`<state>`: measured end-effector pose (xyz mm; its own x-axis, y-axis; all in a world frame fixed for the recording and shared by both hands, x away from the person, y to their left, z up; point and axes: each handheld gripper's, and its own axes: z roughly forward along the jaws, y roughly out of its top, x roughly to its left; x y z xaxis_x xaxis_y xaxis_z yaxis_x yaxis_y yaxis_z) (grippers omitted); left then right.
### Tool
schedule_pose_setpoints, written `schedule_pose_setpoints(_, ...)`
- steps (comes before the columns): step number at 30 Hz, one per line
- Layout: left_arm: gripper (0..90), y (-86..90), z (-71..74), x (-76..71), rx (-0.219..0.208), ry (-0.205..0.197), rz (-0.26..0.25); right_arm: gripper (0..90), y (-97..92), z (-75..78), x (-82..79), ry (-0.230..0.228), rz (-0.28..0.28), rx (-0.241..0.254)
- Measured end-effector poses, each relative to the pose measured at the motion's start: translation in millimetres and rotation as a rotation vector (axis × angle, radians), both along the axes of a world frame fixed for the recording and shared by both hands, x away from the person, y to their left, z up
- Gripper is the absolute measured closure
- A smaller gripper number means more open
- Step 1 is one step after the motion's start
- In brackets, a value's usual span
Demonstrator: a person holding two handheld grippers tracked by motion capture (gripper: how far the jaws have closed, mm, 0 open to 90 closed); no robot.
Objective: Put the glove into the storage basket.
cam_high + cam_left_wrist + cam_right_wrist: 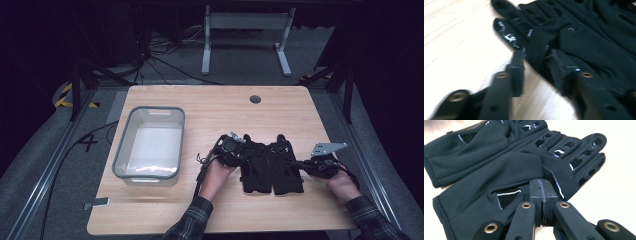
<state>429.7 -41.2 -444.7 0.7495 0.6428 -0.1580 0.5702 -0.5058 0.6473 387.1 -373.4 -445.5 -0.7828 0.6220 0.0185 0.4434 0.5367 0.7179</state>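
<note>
Two black gloves lie flat side by side on the wooden table (215,110), fingers pointing away from me. My left gripper (245,155) sits at the outer edge of the left glove (255,169). In the left gripper view its jaws stand apart (537,62) with that glove's (579,45) edge between them, not pinched. From the right, my right gripper (291,162) reaches the right glove (286,170). In the right gripper view its jaws (542,187) are pressed together on a thin fold at the edge of the right glove (499,175). The left glove (474,145) lies beyond it.
A clear plastic bin with a grey rim (149,108) stands on the table's left side, with something pale in its bottom. A round cable hole (255,99) is at the table's far edge. A small grey piece (97,203) lies at the front left corner.
</note>
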Motion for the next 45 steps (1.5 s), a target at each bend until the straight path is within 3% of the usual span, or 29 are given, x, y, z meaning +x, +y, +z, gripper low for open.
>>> schedule_pose_setpoints(2, 54.2, 0.5, -1.5, 0.5, -0.01, 0.007, 0.01, 89.9, 0.0, -0.2, -1.4, 0.0, 0.006, -0.004)
schedule_pose_setpoints(7, 46.9, -4.6, -6.9, 1.5, -0.028, 0.021, 0.011, 90.0, 0.3, -1.1, -1.4, 0.0, 0.013, -0.012)
schedule_pose_setpoints(14, 45.3, -12.9, -10.8, -1.5, 0.015, 0.001, 0.009, 89.9, 1.9, -3.6, -1.6, 0.003, 0.016, -0.027)
schedule_pose_setpoints(16, 48.7, -17.3, -10.9, -5.3, 0.053, -0.034, 0.01, 90.0, 2.7, -5.2, -0.8, 0.006, 0.02, -0.042)
schedule_pose_setpoints(24, 70.1, -22.7, -9.3, -9.3, 0.056, -0.022, 0.009, 90.0, 3.6, -6.7, -1.3, 0.006, 0.019, -0.047)
schedule_pose_setpoints(26, 79.3, -22.5, -9.7, -8.7, 0.03, 0.003, 0.004, 90.0, 3.6, -7.1, -1.3, 0.005, 0.019, -0.046)
schedule_pose_setpoints(29, 83.4, -22.1, -10.3, -8.1, 0.014, 0.015, 0.008, 90.0, 3.5, -7.2, -1.5, 0.004, 0.019, -0.047)
schedule_pose_setpoints(35, 84.9, -12.6, -9.5, -2.6, -0.086, 0.081, 0.019, 90.0, 3.8, -7.7, -1.7, 0.0, 0.019, -0.044)
schedule_pose_setpoints(43, 84.9, -3.0, 7.8, -3.6, -0.2, 0.101, 0.01, 90.0, 7.9, -7.7, -1.0, 0.0, 0.031, -0.044)
schedule_pose_setpoints(45, 84.9, -2.2, 8.9, -3.5, -0.198, 0.101, 0.008, 90.0, 8.9, -7.7, -0.8, 0.002, 0.034, -0.043)
